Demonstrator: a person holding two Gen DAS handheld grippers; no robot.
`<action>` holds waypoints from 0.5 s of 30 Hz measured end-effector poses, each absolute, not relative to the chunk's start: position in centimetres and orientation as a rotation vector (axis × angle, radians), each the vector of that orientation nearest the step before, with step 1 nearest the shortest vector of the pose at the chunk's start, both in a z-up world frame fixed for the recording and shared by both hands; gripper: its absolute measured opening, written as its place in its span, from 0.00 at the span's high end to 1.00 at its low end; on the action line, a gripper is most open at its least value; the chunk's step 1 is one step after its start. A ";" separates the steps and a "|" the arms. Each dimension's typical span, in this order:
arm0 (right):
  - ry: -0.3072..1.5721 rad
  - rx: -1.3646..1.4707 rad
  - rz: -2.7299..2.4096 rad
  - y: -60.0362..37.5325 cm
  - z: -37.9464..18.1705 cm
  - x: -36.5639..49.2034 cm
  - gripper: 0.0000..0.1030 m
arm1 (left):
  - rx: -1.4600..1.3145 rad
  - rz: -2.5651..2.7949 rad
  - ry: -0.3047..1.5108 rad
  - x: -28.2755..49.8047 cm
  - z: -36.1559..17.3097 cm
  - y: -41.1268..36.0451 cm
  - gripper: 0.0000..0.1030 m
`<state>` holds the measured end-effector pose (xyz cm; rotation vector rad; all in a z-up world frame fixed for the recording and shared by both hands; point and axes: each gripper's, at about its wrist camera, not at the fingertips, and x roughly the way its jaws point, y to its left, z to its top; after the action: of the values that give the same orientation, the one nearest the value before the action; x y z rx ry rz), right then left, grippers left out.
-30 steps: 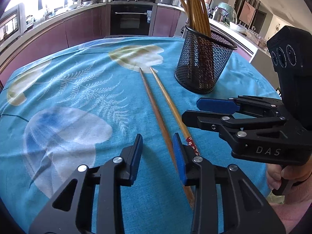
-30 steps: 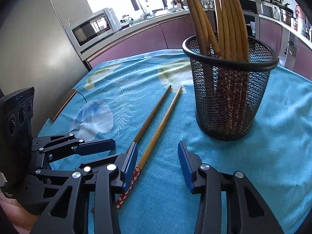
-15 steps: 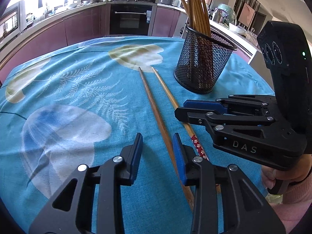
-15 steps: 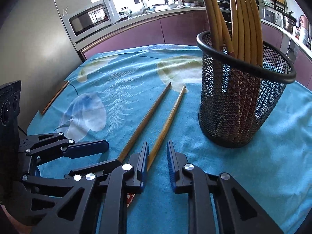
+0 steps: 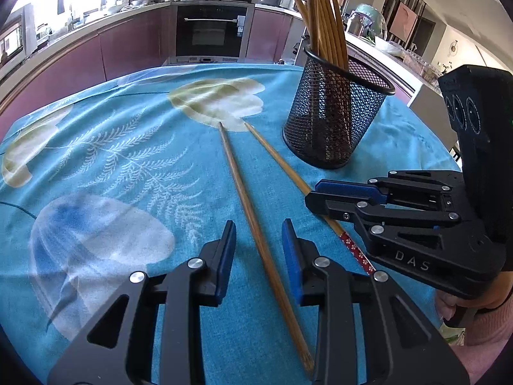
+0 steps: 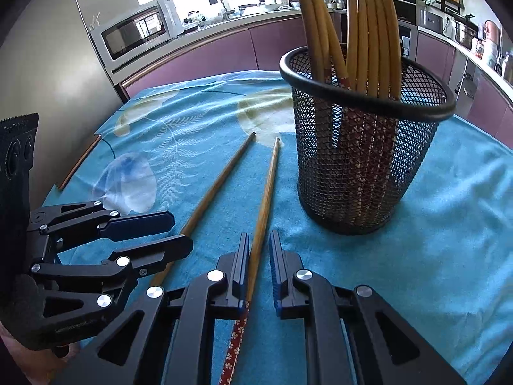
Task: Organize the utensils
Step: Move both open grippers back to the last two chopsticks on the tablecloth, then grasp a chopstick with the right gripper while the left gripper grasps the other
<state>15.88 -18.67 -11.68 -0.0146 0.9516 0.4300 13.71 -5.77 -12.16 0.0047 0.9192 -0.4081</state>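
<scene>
Over blue tablecloth (image 5: 134, 147), right gripper (image 6: 259, 258) tilted down, astride patterned chopstick (image 6: 263, 205).

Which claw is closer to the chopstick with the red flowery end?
The right claw: its fingers straddle the red-ended chopstick, nearly shut on it. The left claw sits beside it, straddling the plain chopstick instead.

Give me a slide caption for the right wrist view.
Right gripper straddles the flower-patterned chopstick beside the mesh holder.
</scene>
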 end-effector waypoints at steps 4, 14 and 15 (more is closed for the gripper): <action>0.948 -0.031 0.423 -18.3 -11.7 16.1 0.89 | 0.015 -0.401 0.922 14.6 -12.2 -6.2 0.72; 0.940 -0.042 0.416 -18.1 -11.8 16.5 0.89 | 0.025 -0.385 0.938 15.8 -12.7 -6.8 0.80; 0.941 -0.042 0.417 -18.1 -11.8 16.5 0.89 | 0.025 -0.383 0.938 15.8 -12.8 -6.7 0.81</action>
<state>16.52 -18.09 -11.75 -0.0418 0.9408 0.4168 15.83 -6.73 -12.76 0.0251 0.9381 -0.3827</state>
